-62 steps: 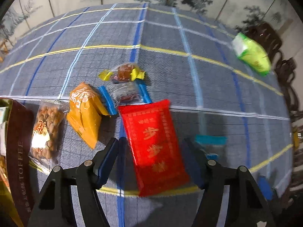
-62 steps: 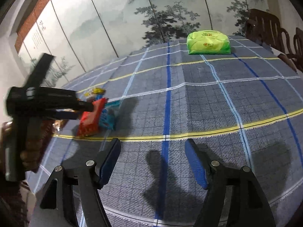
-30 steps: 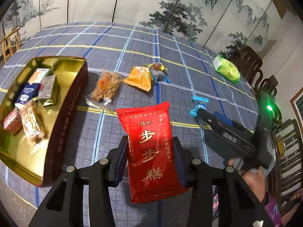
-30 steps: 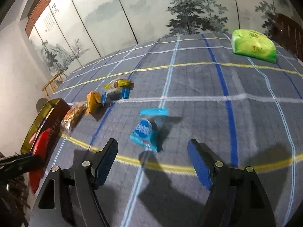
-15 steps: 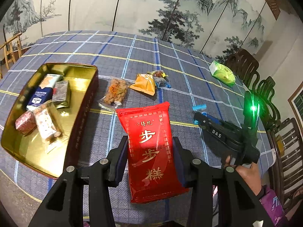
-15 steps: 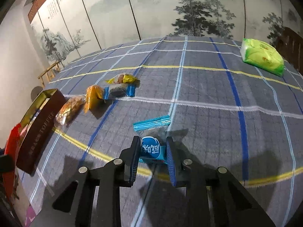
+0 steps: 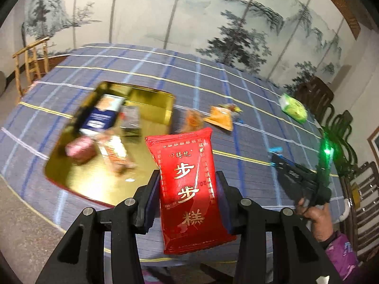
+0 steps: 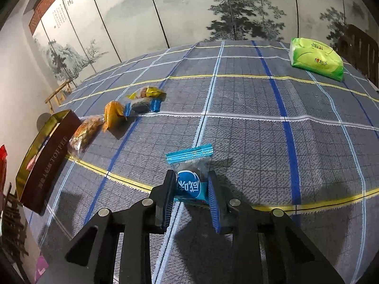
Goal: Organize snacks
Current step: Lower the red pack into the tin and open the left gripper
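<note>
My left gripper (image 7: 187, 198) is shut on a red snack packet (image 7: 189, 184) with gold characters, held in the air to the right of the gold toffee tin (image 7: 151, 99). Several wrapped snacks lie blurred inside that tin. In the right wrist view my right gripper (image 8: 190, 195) is shut on a small blue-and-clear wrapped snack (image 8: 190, 177) that rests on the checked tablecloth. The same gripper (image 7: 279, 165) shows at the right of the left wrist view, held by a hand (image 7: 317, 220). The tin's brown side (image 8: 47, 158) stands at the far left.
A peanut bag (image 8: 85, 130), an orange packet (image 8: 113, 113), a blue-ended candy (image 8: 142, 106) and a yellow-ended candy (image 8: 146, 92) lie in a row near the tin. A green tissue pack (image 8: 315, 58) sits far right. Dark wooden chairs (image 7: 336, 123) line the table's right side.
My left gripper has carried the red packet left, so the tin now lies close beside it. My right gripper has closed on the blue-wrapped snack and stayed in place.
</note>
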Demonstrator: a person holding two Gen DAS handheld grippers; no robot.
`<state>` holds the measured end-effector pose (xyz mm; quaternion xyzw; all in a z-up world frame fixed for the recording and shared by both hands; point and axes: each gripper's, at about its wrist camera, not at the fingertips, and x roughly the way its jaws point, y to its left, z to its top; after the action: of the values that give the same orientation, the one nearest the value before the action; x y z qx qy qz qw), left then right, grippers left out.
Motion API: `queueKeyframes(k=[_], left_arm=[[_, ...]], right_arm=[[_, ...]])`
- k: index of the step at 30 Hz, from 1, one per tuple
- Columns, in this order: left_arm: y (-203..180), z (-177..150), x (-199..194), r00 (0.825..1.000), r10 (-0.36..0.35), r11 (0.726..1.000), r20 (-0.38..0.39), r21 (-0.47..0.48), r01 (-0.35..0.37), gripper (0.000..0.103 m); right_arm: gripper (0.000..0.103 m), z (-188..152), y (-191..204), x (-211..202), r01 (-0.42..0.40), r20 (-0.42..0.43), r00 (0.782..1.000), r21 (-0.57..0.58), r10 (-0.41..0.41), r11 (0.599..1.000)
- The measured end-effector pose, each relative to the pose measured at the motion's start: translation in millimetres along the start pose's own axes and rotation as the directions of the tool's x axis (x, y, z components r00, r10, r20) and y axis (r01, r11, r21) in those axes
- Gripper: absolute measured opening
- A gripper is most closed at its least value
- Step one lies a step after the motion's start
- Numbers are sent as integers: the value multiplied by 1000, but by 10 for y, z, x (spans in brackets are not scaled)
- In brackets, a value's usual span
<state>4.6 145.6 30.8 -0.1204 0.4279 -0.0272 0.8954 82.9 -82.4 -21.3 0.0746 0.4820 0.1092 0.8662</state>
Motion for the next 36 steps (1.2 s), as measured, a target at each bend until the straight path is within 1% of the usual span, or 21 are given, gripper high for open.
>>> queueKeyframes(k=[4,8,11,14,15,16,19,20,25,36], left_arm=[[287,100,-17,999,53,999,2,-3,-53,40],[458,250,89,995,99,995,10,25,-99,40],[519,370,245,995,102,994,4,43,-102,40],[537,488,442,993,122,990,-4,68,-121,40],[543,510,480,993,117,990,-6,73,-117,40],[538,550,548,993,114,990,-4,86,-114,40],[509,623,695,990,140,982,3,131,-139,40],[506,651,750,991,137,981,0,141,-136,40],[531,781,1000,990,141,980,-25,148,-135,40],[446,896,1314,985,164,970,-55,189,-151,40]], right_arm=[[28,0,11,3,7,-1,1000,-4,-7,1000],[28,1,19,4,9,-1,1000,-5,-9,1000],[28,1,18,4,7,-1,1000,-4,-7,1000],[28,0,20,5,9,-1,1000,-5,-9,1000],[28,-1,19,5,8,-1,1000,-5,-8,1000],[28,-1,19,5,9,-1,1000,-5,-9,1000],[28,0,21,7,10,-1,1000,-6,-10,1000],[28,-1,20,6,9,-1,1000,-5,-9,1000],[28,-1,21,6,8,-1,1000,-5,-8,1000],[28,-1,22,7,9,-1,1000,-6,-9,1000]])
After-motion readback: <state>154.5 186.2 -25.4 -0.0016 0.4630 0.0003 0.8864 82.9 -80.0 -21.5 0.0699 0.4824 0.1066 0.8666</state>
